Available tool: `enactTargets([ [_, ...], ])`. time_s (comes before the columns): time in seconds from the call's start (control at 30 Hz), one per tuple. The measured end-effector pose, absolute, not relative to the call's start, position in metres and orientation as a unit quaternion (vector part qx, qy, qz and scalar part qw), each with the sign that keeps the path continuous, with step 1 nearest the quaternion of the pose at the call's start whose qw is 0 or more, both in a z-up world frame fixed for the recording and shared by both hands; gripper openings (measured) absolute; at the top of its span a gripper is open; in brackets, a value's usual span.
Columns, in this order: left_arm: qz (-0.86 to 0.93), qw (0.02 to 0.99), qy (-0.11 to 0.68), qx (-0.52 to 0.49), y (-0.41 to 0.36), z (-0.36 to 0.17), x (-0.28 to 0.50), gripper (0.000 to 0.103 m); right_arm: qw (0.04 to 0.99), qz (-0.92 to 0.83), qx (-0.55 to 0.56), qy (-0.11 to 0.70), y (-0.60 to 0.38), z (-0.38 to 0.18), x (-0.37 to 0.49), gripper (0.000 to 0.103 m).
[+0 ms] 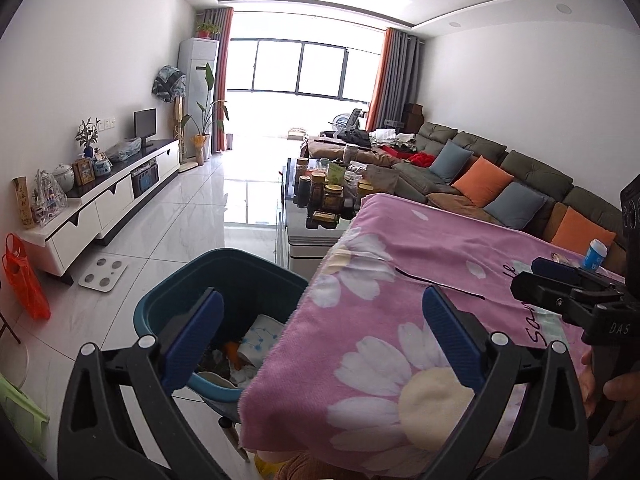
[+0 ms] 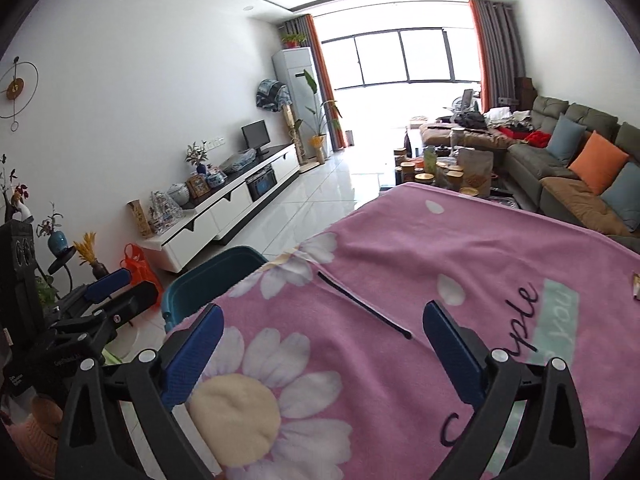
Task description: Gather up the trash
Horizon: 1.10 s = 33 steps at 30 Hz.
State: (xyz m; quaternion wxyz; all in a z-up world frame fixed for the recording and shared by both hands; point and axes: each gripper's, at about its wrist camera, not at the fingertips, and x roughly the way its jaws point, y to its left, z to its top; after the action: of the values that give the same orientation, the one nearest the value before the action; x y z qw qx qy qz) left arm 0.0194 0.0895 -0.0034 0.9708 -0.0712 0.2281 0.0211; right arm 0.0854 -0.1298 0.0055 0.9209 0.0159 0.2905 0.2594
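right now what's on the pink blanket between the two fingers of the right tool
In the right wrist view, a thin black strip lies diagonally on the pink flowered blanket, ahead of the open right tool; nothing else is there.

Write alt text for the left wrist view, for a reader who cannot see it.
The open left tool hangs over the edge of a pink flowered blanket, beside a teal bin on the floor that holds paper scraps. A thin black strip lies on the blanket, and the right tool reaches in from the right. Behind are a sofa and a bright window.
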Motion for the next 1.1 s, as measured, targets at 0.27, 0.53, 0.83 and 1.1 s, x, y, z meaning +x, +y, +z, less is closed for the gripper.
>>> enactTargets([
  [0.27,0.011,0.982,0.184,-0.046,0.038,0.006,0.011,0.098,0.966,0.139,0.012,0.217,-0.193,0.01,0.043,0.096],
  [0.53,0.014,0.989,0.146,-0.015,0.003,0.01,-0.002,0.098,0.983,0.072,0.009,0.169,-0.227,0.008,0.009,0.096],
  [0.83,0.004,0.992,0.128,-0.01,-0.01,0.009,-0.015,0.098,0.988,0.05,0.013,0.143,-0.24,0.011,-0.013,0.096],
  [1.1,-0.003,0.993,0.115,-0.003,-0.018,0.013,-0.022,0.098,0.99,0.034,0.025,0.136,-0.248,0.013,-0.021,0.096],
])
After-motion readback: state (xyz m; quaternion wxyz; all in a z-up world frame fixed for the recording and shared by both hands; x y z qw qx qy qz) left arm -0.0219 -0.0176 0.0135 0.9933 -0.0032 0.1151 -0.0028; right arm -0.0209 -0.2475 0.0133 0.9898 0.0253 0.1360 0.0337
